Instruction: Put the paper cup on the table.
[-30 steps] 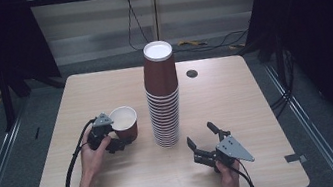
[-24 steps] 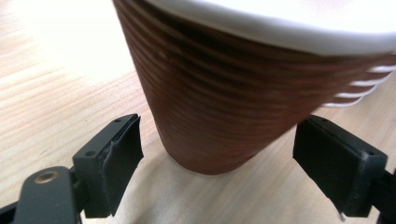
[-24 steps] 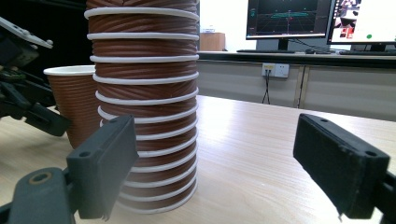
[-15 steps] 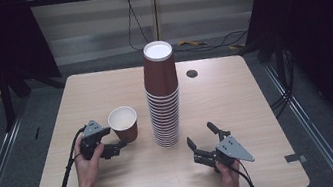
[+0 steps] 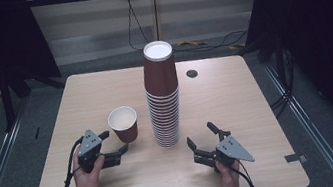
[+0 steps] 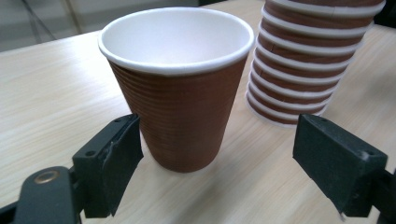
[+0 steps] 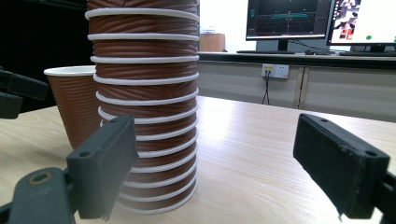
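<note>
One brown ribbed paper cup [image 5: 123, 123] stands upright on the worktop [image 5: 257, 104] beside the stacked cups [image 5: 163, 99]; left gripper [image 5: 114, 143], now withdrawn, gapes released—placement complete. Right gripper [image 5: 201, 140] waits open.

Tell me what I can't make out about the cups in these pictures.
- Stack of cups: top cut off by the right gripper view's upper edge.
- Single cup: its inside bottom is out of sight in the left gripper view, below the rim.
- Dark round spot on the table: too small to identify in the high view.
</note>
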`<state>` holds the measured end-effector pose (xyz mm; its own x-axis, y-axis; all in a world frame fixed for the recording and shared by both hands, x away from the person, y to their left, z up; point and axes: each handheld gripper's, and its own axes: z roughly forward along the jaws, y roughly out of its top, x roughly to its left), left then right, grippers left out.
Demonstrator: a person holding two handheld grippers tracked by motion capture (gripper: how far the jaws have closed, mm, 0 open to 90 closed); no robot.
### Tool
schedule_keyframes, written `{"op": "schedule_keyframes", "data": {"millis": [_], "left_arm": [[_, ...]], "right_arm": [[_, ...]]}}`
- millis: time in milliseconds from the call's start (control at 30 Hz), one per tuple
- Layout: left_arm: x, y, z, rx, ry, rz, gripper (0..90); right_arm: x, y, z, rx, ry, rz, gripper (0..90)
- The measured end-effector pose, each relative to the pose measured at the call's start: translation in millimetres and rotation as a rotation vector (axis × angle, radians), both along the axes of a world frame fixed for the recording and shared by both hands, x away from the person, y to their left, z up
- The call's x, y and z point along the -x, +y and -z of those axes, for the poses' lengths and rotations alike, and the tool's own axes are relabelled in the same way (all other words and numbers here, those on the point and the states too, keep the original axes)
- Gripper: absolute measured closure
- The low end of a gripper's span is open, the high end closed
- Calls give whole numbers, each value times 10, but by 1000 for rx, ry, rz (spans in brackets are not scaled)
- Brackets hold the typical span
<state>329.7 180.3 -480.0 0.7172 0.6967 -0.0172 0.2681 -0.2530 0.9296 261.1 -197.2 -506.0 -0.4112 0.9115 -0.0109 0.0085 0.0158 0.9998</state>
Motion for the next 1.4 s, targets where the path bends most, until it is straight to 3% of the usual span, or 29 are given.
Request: {"op": "schedule_keyframes", "data": {"millis": [67,200,300,433,600,700,767,867,967,1033,1067,1233,1333,1400], "left_arm": [[59,8,4,84,-5,20,156],[177,-37,32,138,-39,17,155],[243,-99,87,150,-46,0,156],[336,-162,151,140,-55,21,155],[432,-238,210,107,-62,19,155],[489,-270,237,62,-83,-14,155],[510,-287,240,84,-61,10,156],[520,-287,233,84,-78,16,156],[531,-275,284,151,-71,2,156],[554,-285,282,120,-98,-31,154],[552,-288,281,112,-113,-18,154],[552,-267,290,156,-104,-19,154],[580,-266,291,136,-151,-2,154],[613,-260,305,184,-161,-12,155]], "right_arm": [[0,0,0,-1,1,0,132],[0,0,0,-1,1,0,133],[-1,-1,0,-1,2,1,133],[0,0,0,-2,2,1,133],[0,0,0,0,1,1,133],[-1,0,0,-1,2,1,133],[-3,0,0,-2,3,3,131],[-2,0,0,-2,2,4,131],[-1,0,0,-1,3,4,131],[0,0,0,-1,3,4,131],[0,0,0,0,1,4,131],[-4,1,0,-2,7,15,134],[-10,6,-4,0,17,27,133],[-20,6,-9,2,29,31,135]]}}
